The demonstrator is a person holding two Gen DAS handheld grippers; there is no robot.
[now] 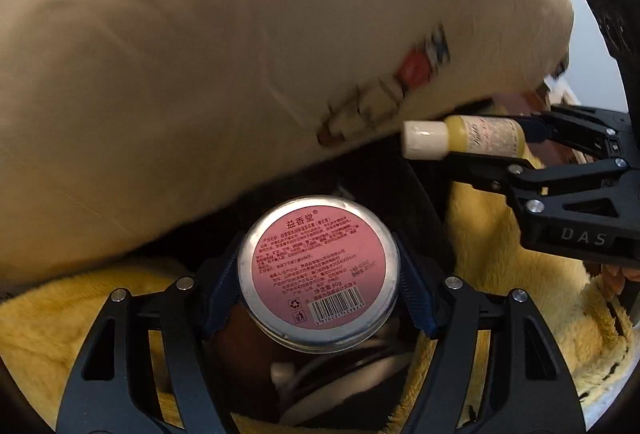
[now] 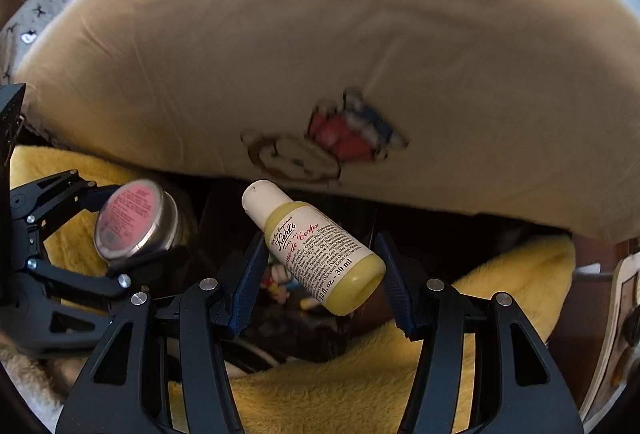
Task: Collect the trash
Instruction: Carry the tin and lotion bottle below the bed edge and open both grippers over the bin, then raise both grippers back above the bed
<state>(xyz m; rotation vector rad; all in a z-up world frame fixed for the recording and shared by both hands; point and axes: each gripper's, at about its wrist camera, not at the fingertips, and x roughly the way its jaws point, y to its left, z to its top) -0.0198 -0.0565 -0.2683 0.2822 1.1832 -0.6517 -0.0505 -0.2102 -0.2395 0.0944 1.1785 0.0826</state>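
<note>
Clamped in the left gripper [image 1: 320, 298] is a round tin [image 1: 319, 272]; the right gripper [image 2: 320, 274] clamps a lotion bottle [image 2: 316, 248]. Both hang over a dark bin [image 1: 416, 193], so releasing looks next.

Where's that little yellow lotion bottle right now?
The lotion bottle sits tilted between the right gripper fingers, below the beige pillow, right of the round tin.

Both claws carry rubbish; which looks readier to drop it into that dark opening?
Probably the left gripper: its tin hangs squarely over the dark opening. The right gripper's bottle sits nearer the rim, by the yellow blanket.
</note>
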